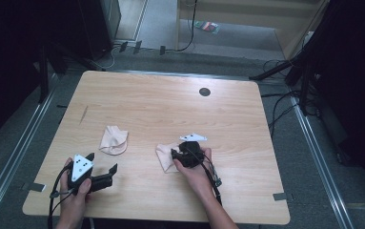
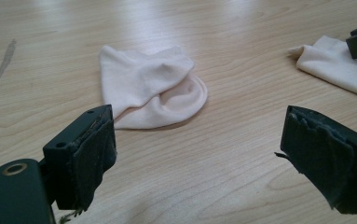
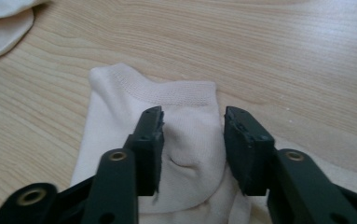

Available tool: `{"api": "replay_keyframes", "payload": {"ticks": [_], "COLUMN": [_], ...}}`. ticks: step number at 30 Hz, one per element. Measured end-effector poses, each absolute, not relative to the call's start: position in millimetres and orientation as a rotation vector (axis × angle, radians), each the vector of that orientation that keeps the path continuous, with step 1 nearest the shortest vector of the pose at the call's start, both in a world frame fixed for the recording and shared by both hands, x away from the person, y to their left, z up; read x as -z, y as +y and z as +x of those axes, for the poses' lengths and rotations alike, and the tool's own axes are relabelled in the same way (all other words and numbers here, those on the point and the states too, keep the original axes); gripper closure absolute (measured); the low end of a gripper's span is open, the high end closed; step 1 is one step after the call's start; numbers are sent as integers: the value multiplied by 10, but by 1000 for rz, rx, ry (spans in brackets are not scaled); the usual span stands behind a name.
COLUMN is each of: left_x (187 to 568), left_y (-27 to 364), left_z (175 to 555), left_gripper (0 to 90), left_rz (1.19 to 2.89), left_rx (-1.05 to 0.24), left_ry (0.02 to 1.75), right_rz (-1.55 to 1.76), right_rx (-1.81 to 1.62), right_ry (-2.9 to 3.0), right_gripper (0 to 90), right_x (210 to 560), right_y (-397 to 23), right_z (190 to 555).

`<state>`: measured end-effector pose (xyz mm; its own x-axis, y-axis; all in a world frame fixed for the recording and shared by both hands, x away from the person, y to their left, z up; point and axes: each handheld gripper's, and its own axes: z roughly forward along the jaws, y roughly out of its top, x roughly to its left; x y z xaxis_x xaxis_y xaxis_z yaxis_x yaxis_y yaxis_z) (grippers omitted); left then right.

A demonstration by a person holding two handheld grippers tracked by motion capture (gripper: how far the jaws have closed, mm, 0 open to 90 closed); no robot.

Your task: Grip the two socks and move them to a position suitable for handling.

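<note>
- here, the right gripper (image 3: 192,140) has its two black jaws partly apart, set down on either side of a raised fold in a pale pink ankle sock (image 3: 185,116); the fabric bulges between the pads, but whether the pads already pinch it i cannot tell.
- in the right gripper view that sock lies flat on the worktop, its ribbed cuff pointing away from the jaws.
- from the high view, the right gripper (image 1: 182,151) sits over the same sock (image 1: 163,155), a little right of the worktop's middle and toward the near edge, with the person's right hand (image 1: 197,168) wrapped around its body and a cable trailing back along the forearm.
- the left gripper (image 2: 195,154) has its jaws spread wide, with bare wood between them and nothing held.
- in the high view the left gripper (image 1: 103,164) is near the near left corner of the worktop, held by the left hand (image 1: 75,188), its grey three-cornered plate facing up.
- a second pale sock (image 2: 150,88) lies crumpled just beyond the left jaws, apart from them; in the high view it (image 1: 113,140) rests left of the worktop's middle, well apart from the first sock.
- the wooden worktop (image 1: 170,100) carries a dark round grommet (image 1: 204,91) near its far edge and a grey smudge (image 1: 83,114) toward its left edge.
</note>
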<state>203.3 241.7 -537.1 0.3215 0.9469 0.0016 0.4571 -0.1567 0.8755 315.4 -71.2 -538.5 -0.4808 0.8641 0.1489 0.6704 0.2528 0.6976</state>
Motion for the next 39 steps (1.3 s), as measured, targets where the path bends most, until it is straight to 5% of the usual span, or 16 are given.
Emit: {"api": "replay_keyframes", "payload": {"ticks": [11, 26, 39], "left_x": [5394, 5412, 5420], "left_y": [2360, 2345, 2281], "left_z": [2034, 2046, 2061], "left_gripper": [109, 109, 109], "left_rz": [1787, 1790, 1783], "left_rx": [-740, -718, -682], "left_ry": [1240, 1241, 1238], "right_rz": [1346, 1337, 1339], "right_rx": [-1043, -1124, -1213], "right_ry": [2269, 2257, 2246], "right_gripper": [868, 837, 894], "right_x": [5372, 5250, 5143], "right_y": [-658, -701, -634], "right_z": [3118, 3092, 3048]}}
